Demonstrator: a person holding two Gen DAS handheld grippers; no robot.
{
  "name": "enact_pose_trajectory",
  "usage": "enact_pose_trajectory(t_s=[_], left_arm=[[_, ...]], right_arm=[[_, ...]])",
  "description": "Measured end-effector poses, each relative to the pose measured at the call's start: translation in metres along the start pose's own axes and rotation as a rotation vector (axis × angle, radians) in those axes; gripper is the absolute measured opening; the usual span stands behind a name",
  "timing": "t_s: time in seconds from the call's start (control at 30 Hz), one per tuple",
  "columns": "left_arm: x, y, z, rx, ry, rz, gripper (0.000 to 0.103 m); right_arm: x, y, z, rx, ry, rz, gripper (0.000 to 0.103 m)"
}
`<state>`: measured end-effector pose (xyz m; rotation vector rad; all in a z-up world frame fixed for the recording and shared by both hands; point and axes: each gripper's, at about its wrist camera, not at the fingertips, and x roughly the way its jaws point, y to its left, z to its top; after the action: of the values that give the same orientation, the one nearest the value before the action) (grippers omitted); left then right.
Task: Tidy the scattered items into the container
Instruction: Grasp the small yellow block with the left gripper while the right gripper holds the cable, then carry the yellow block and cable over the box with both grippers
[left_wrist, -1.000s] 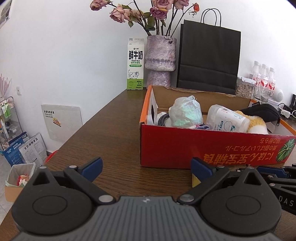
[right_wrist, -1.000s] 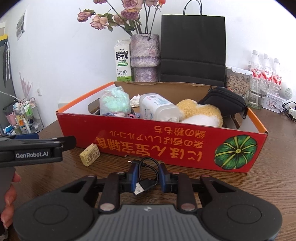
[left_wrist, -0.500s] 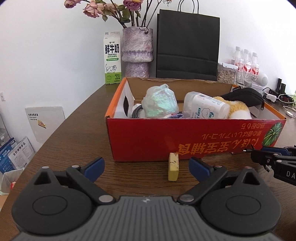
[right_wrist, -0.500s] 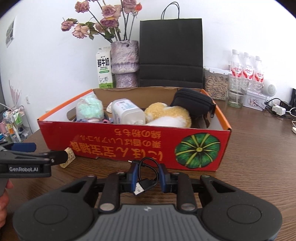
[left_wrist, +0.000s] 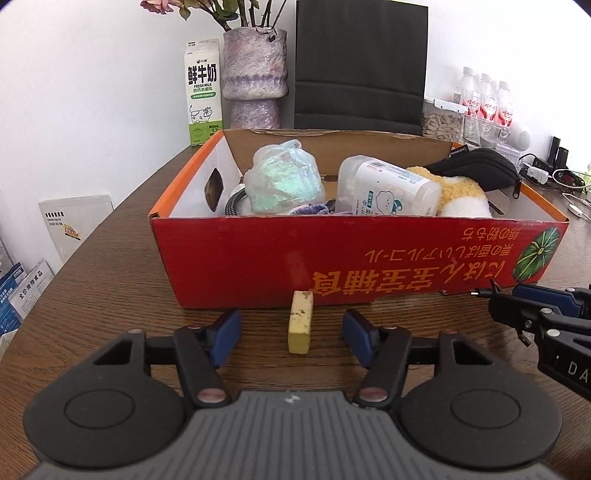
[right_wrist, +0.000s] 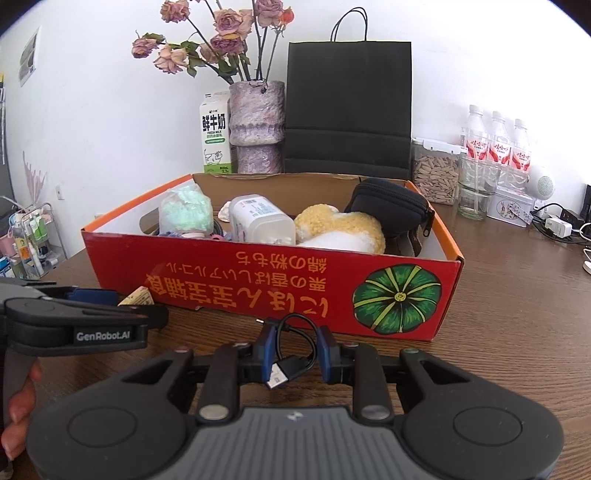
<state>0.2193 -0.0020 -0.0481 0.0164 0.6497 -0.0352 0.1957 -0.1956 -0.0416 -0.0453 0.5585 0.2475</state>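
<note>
A small yellow block (left_wrist: 300, 325) lies on the wooden table just in front of the red cardboard box (left_wrist: 332, 254). My left gripper (left_wrist: 291, 330) straddles the block. Its jaws are closing, with a gap still showing on both sides of the block. In the right wrist view my right gripper (right_wrist: 293, 354) is shut on a looped black USB cable (right_wrist: 295, 365), low over the table before the box (right_wrist: 258, 280). The block (right_wrist: 138, 297) peeks out behind the left gripper's fingers (right_wrist: 92, 295). The box holds a pouch, a plush toy, a white bottle and a wrapped bundle.
Behind the box stand a milk carton (left_wrist: 204, 92), a purple vase (left_wrist: 255, 74) and a black paper bag (left_wrist: 360, 66). Water bottles (right_wrist: 496, 144), a seed jar (right_wrist: 436, 177) and chargers with cords (right_wrist: 557, 225) sit at the right. The table edge (left_wrist: 74, 258) runs along the left.
The left gripper swung right until the yellow block came between its jaws, and the jaws narrowed around it. The right gripper shifted a little sideways, the cable still in it.
</note>
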Motion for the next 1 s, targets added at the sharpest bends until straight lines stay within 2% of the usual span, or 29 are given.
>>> enact_pose_trajectory(t_s=[0.07,0.13,0.17,0.33,0.77,1.0], left_arm=[[-0.001,-0.002,0.000,0.001,-0.005,-0.005,0.047],[-0.003,-0.005,-0.001,0.010,-0.011,-0.019,0.026],[-0.004,-0.007,-0.001,0.013,-0.014,-0.019,0.012],[-0.011,-0.007,-0.004,-0.010,-0.036,-0.059,0.012],[-0.024,-0.001,-0.007,-0.042,-0.099,-0.068,0.012],[-0.029,0.002,-0.009,-0.055,-0.127,-0.071,0.012]], right_arm=[[0.000,0.001,0.000,-0.003,-0.001,-0.001,0.023],[-0.001,0.001,0.000,-0.003,-0.001,-0.001,0.023],[-0.001,0.002,0.000,-0.003,-0.001,-0.001,0.023],[-0.001,0.002,0.000,-0.006,-0.005,-0.001,0.023],[-0.005,0.005,-0.001,-0.021,-0.031,-0.001,0.023],[-0.021,0.012,-0.004,-0.050,-0.127,0.020,0.023]])
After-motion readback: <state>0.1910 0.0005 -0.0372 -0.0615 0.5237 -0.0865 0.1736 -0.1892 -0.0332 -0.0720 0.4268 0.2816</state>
